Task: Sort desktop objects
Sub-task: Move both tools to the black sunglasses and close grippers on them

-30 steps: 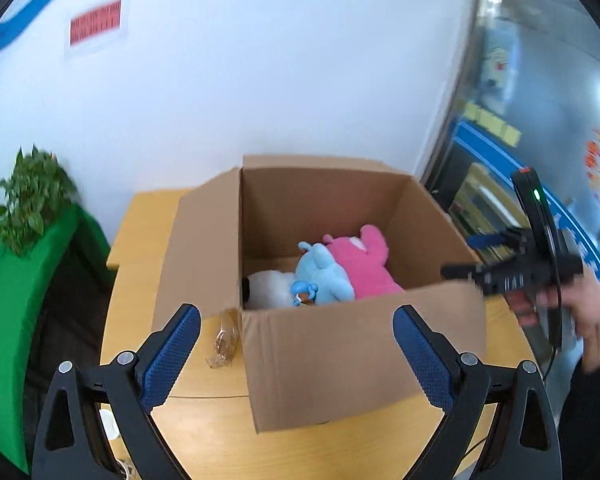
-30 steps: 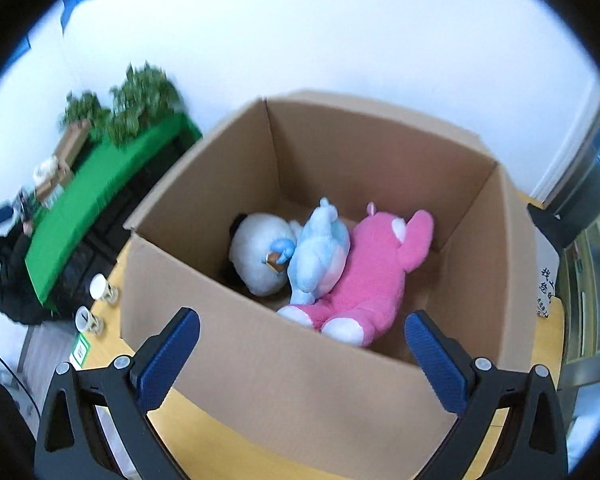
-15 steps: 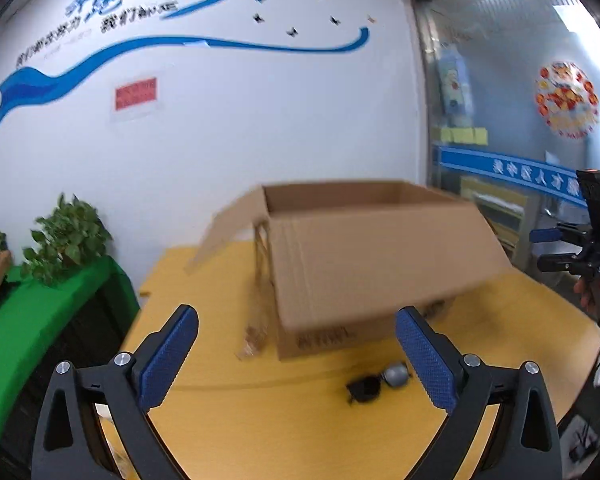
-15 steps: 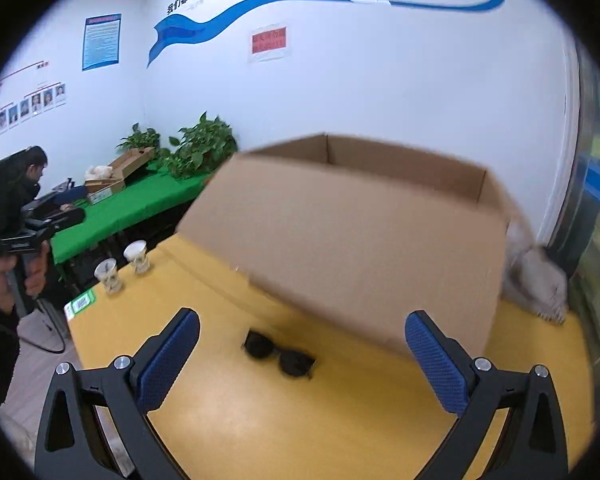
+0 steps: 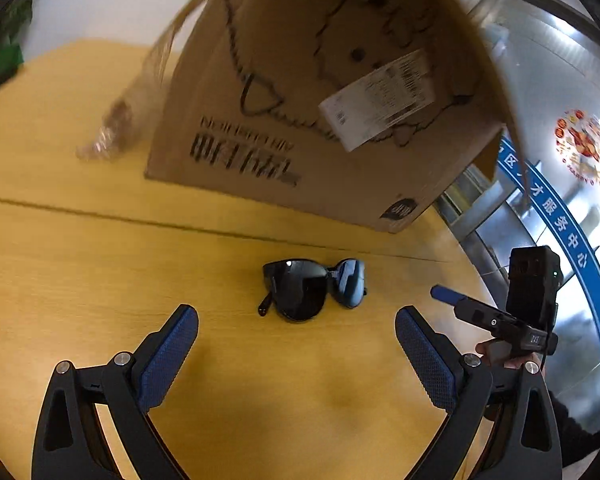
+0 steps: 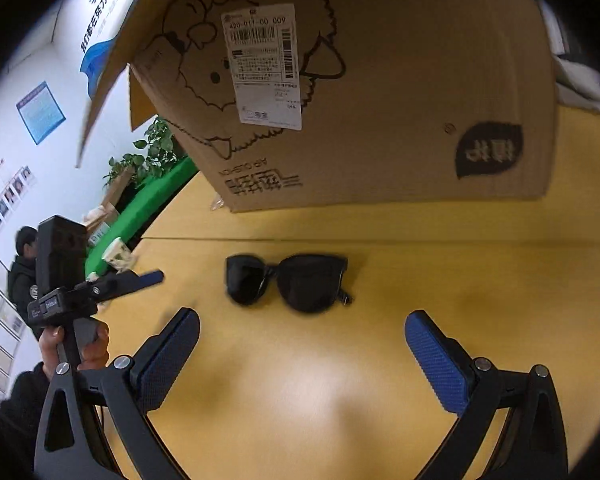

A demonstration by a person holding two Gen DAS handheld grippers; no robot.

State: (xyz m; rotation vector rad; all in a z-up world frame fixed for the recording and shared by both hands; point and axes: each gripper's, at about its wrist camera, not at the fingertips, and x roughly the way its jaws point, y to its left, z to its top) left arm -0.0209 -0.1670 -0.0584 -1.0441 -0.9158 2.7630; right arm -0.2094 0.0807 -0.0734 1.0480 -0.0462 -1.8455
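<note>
Black sunglasses (image 5: 312, 290) lie folded on the yellow wooden table (image 5: 80, 272), just in front of a large cardboard box (image 5: 328, 92). My left gripper (image 5: 296, 344) hovers a little short of them, open and empty. In the right wrist view the sunglasses (image 6: 288, 284) lie ahead of my right gripper (image 6: 302, 348), which is also open and empty. The cardboard box (image 6: 360, 80) with its white label fills the upper part of that view. Each gripper shows in the other's camera: the right one (image 5: 444, 294) at the right, the left one (image 6: 148, 278) at the left, held by a hand.
A crumpled clear plastic wrapper (image 5: 116, 128) lies left of the box. Beyond the table's left side stand a green-covered bench (image 6: 148, 204) with plants and paper cups (image 6: 118, 254). A person in dark clothes (image 6: 22, 276) stands far left. A glass wall runs along the right.
Both grippers have dropped from above the box, where plush toys showed inside, down low over the table. The sunglasses now sit close ahead of both, and the box looms over them.
</note>
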